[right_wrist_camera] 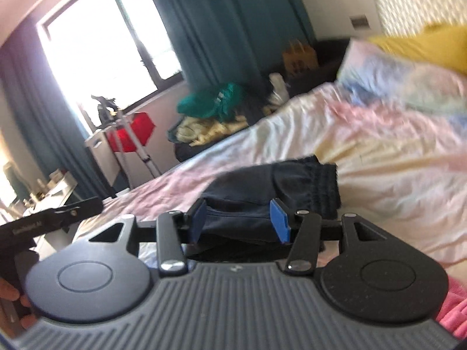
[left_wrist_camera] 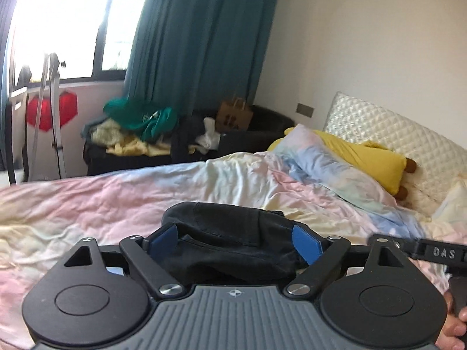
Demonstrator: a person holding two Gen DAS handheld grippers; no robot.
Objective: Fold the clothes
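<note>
Now, from my left wrist, the left tongs (left_wrist_camera: 236,240) gape wide around a dark folded garment (left_wrist_camera: 230,233) lying on the pastel bed (left_wrist_camera: 87,204), gripping nothing. From my right wrist, the right tongs (right_wrist_camera: 239,218) stand open over it too.

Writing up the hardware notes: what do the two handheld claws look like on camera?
Both match. Left claw and right claw: blue flat finger pads on black linkage arms with silver pivot screws, two round black discs, and a ribbed grey body bearing a small crosshair mark. The other unit's black handle bar shows white lettering, "DAS" in the left wrist view. No cables or sleeves visible; bare skin shows at the frame edges.
</note>
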